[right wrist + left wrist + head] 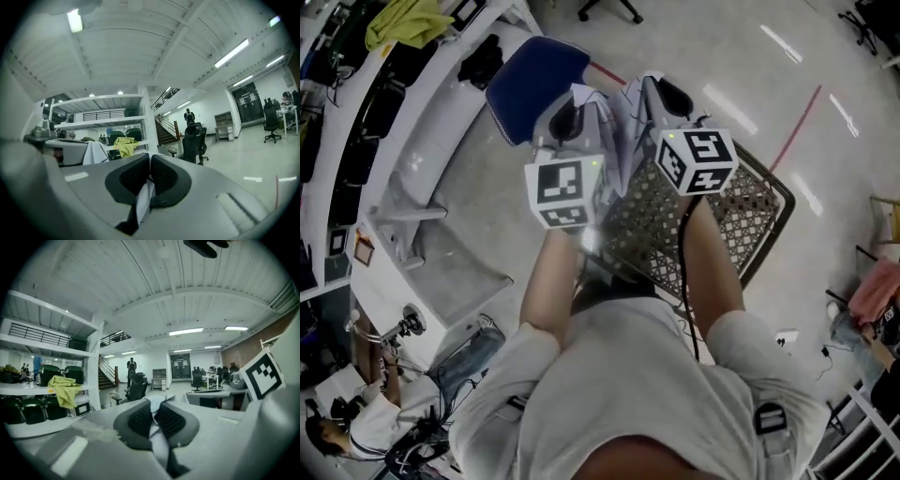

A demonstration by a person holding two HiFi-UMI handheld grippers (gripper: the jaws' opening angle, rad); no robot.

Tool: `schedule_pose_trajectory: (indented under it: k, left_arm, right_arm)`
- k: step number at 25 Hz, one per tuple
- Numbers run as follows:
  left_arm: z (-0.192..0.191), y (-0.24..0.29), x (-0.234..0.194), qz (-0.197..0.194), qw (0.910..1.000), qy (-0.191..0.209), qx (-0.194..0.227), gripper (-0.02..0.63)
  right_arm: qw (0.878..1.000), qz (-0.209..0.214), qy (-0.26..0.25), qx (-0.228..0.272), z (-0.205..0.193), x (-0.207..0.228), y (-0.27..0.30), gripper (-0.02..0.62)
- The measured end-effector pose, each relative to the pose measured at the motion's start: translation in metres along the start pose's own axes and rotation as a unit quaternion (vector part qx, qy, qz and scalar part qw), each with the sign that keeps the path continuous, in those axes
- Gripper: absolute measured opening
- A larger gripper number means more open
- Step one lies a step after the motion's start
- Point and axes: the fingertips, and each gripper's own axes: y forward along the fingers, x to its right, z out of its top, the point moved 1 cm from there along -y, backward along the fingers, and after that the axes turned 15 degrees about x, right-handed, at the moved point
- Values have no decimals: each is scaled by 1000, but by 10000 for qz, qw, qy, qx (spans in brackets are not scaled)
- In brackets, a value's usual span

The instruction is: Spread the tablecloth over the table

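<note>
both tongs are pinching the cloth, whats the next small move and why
Probably draw the two apart sideways, with both clamped. The left tongs and right tongs each pinch the white tablecloth, but they sit close side by side above the mesh cart, so the cloth hangs bunched between them. Widening the gap should pull that edge taut before laying it.

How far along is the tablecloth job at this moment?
Done: the tablecloth is picked up. In hand: the left gripper and right gripper both have jaws shut on it, with the cloth bunched between them. Remaining: all the spreading; it covers nothing yet.
</note>
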Motion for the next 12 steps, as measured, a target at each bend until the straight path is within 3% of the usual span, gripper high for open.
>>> schedule_pose_trajectory:
  k: [5,9,12]
  left_arm:
    - [46,68,51,-557,9978,-72,349,23]
    - [23,71,86,-764,9965,-235,238,23]
    - [-12,56,80,-672,9969,-397,-15,21]
  right_arm:
    - [9992,-113,-388,73,56,62,8,8]
    - [9956,-207,-913,48,45,72,-16,8]
    - [9956,-333,-872,25,19,61,-24,8]
